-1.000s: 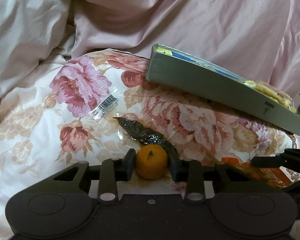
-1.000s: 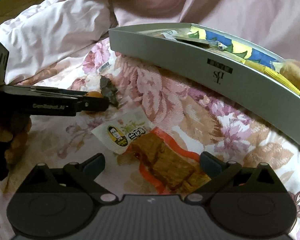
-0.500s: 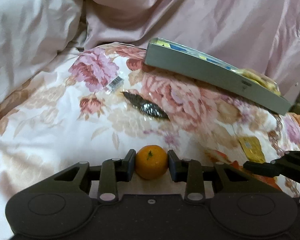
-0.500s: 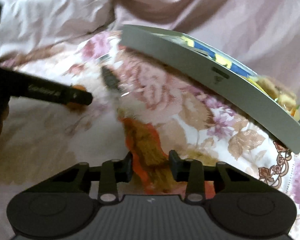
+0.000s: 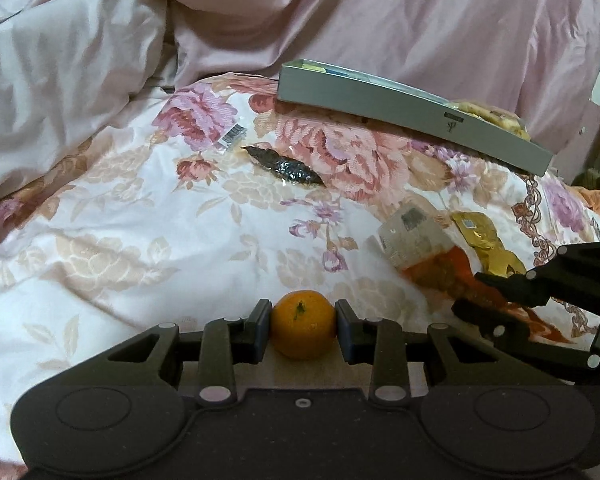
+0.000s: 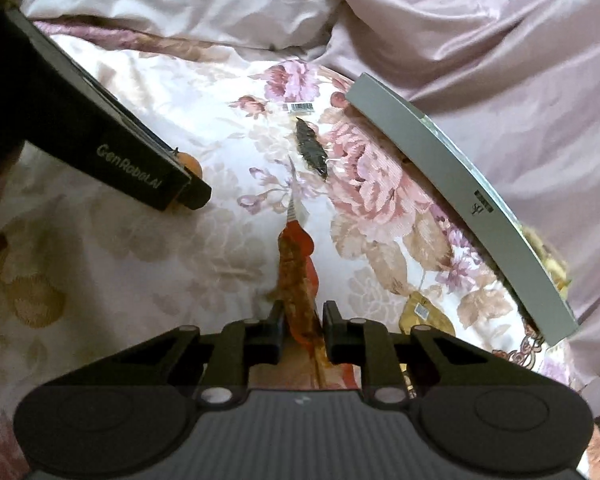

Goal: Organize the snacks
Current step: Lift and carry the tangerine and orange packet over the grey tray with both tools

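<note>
Over floral quilt [image 5: 148, 240], left tool [image 5: 302, 326] gripping tangerine [image 5: 302, 330]

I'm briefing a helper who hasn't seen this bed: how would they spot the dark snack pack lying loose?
Find the grey tray at the back of the floral quilt. Just in front of its left end lies the dark pack, a slim, glossy, leaf-shaped strip beside a clear barcode wrapper. Unlike the tangerine and orange pack, it is in no gripper.

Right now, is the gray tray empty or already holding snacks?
Holding snacks: the gray tray shows yellow-and-blue packets and a pale wrapped snack above its rim.
</note>
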`<action>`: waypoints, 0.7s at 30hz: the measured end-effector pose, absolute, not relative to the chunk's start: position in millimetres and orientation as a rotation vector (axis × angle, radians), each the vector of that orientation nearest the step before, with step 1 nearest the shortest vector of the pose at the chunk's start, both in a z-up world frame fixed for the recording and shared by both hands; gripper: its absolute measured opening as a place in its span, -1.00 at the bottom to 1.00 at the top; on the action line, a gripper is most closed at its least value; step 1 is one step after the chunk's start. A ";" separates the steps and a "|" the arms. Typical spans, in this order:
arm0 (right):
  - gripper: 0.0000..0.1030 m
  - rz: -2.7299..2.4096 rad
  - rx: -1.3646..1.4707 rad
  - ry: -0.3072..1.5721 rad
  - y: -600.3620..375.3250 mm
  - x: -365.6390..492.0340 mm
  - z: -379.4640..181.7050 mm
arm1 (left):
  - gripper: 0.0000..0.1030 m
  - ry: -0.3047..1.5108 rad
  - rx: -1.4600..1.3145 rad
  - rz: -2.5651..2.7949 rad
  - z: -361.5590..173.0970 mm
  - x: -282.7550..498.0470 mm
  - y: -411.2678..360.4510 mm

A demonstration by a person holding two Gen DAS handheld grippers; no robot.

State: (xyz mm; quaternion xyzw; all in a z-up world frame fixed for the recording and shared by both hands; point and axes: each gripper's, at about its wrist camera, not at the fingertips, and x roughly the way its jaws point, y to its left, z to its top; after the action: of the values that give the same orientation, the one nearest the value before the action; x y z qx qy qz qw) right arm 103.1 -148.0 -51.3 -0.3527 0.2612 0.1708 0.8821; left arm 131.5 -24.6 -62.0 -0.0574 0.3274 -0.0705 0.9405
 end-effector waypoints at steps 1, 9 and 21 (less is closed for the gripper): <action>-0.63 0.355 -0.732 0.540 -148.5 101.4 -50.9 | -0.30 0.670 -0.123 -0.143 -61.4 130.6 -24.7; -0.70 0.339 -0.725 0.485 -151.3 91.6 -44.2 | -0.31 0.664 -0.103 -0.134 -52.3 116.3 -29.6; -0.73 0.303 -0.651 0.382 -161.6 82.3 -28.0 | -0.31 0.615 -0.128 -0.100 -24.6 107.9 -35.5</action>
State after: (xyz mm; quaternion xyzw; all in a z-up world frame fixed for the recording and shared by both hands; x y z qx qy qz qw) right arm 82.3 -161.6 -28.0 -0.3165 0.1860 0.1476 0.9184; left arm 107.9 -35.5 -24.6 -0.0628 0.3022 -0.0493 0.9499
